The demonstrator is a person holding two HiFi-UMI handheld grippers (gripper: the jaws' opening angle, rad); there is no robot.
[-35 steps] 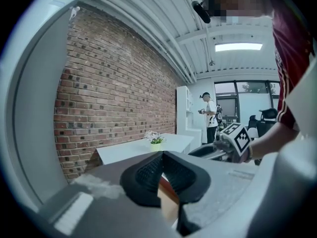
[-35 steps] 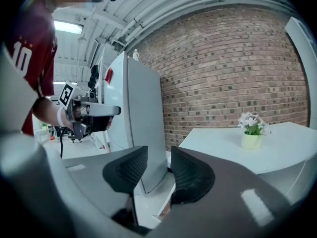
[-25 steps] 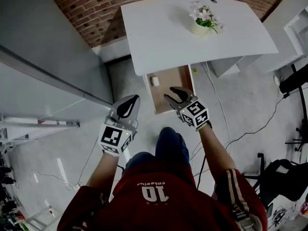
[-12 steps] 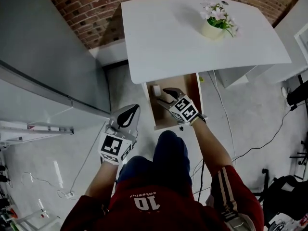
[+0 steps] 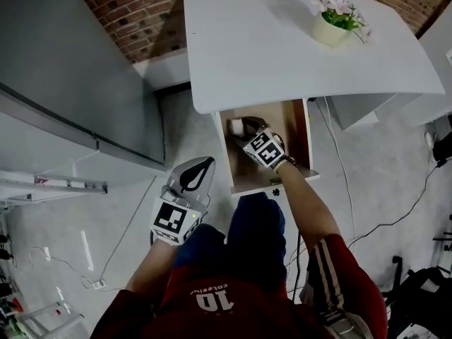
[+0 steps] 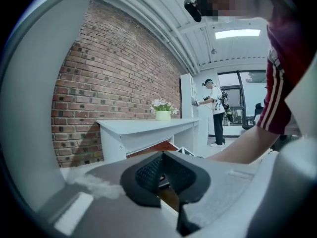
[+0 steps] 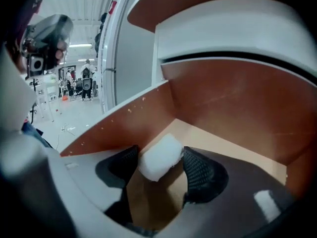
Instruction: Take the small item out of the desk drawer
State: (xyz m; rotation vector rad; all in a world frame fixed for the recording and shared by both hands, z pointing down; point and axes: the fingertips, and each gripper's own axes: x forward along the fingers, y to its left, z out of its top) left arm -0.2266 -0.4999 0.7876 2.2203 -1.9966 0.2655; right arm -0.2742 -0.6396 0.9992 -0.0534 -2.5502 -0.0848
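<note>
Our right tongs (image 5: 248, 126) are down inside the open desk drawer (image 5: 308, 141), which sticks out from under the white tabletop (image 5: 282, 48). In the right gripper view the tongs (image 7: 159, 166) are spread wide, one pad on each side of the small white item (image 7: 159, 161). The item looks like a soft white block lying on the drawer's wooden floor, close to the left wall and towards the back corner. Both pads sit right up against its ends, but we can't really tell if they're squeezing it at all. From the head view the small white item (image 5: 236, 126) shows just past the tips, at the drawer's back left.

Our left tongs (image 5: 199, 169) hang out over the floor, to the left of the drawer and well apart from it. In the left gripper view they (image 6: 161, 171) are pressed together with nothing between them.

A flower pot (image 5: 330, 32) stands on the tabletop's far right side.
</note>
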